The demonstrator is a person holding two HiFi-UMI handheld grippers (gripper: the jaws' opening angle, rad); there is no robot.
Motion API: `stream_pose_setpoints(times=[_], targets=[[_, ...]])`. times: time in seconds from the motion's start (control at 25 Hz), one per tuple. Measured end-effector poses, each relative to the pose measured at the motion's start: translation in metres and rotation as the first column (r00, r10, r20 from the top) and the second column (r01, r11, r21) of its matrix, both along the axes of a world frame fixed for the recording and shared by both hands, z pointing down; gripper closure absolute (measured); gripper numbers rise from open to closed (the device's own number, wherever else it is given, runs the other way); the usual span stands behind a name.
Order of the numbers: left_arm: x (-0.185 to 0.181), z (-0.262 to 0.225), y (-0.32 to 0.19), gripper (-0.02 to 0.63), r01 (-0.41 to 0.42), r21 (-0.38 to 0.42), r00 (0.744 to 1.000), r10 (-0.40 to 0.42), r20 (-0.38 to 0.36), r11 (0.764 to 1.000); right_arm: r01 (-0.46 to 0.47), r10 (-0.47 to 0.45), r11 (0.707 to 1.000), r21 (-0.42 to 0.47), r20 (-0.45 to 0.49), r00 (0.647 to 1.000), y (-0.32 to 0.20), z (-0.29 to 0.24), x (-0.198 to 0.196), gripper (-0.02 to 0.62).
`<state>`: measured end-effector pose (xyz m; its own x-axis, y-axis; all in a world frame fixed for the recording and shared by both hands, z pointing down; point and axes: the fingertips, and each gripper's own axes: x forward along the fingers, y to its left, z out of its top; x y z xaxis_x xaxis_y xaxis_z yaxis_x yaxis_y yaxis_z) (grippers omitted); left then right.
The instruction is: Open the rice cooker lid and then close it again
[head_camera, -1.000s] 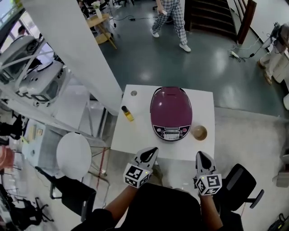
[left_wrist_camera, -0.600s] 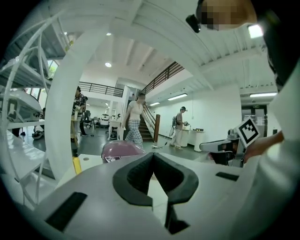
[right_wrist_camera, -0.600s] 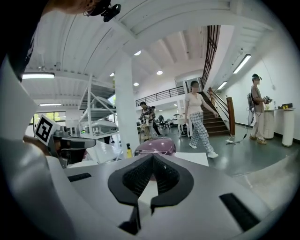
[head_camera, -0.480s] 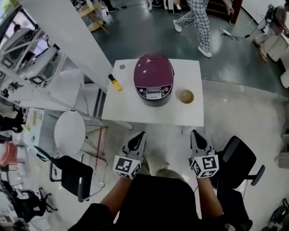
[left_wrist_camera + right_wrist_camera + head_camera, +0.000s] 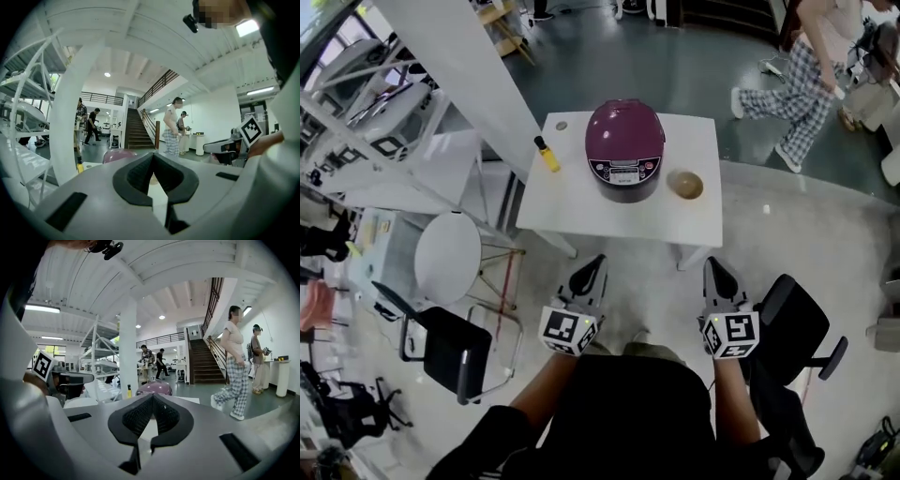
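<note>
- Noting a small yellow bottle on the left part of the white bench, near the cooker.
- Holding the left claw pinched shut on nothing, over the floor and well short of the bench's near edge.
- Finding the maroon rice cooker sitting mid-bench, lid down flat, control panel facing the claws.
- Judging it as lying straight ahead of both claws, closer to the left claw's line than the right's.
- Reading the shut lid two ways: waiting to be raised, or lowered again.
- Spotting a tan bowl just right of the cooker.
- Holding the right claw closed and empty too, well apart from the bench.
</note>
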<state>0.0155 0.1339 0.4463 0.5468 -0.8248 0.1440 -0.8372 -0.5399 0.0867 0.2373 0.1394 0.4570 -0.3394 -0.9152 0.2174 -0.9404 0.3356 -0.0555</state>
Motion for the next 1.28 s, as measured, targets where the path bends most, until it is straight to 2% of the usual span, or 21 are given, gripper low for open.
stream_pose_setpoints(times=[0.28,0.68,1.28], targets=[[-0.019,-0.013,0.009,0.604,0.037,0.047,0.999,-0.036,-0.018,0.998,-0.003,0.003,1.0,0.003,0.006,1.0,0.007,-0.007,-0.006,0.595],[-0.045,-0.017,0.01,0.604,0.074,0.056,0.997,-0.073,-0.018,0.996,0.026,-0.026,0.999,0.036,-0.014,1.0,-0.003,-0.02,-0.025,0.595],[-0.041,-0.014,0.02,0.604,0.084,0.061,0.996,-0.083,-0.019,0.995,0.042,-0.041,0.998,0.039,-0.041,0.998,0.007,-0.022,-0.024,0.597]])
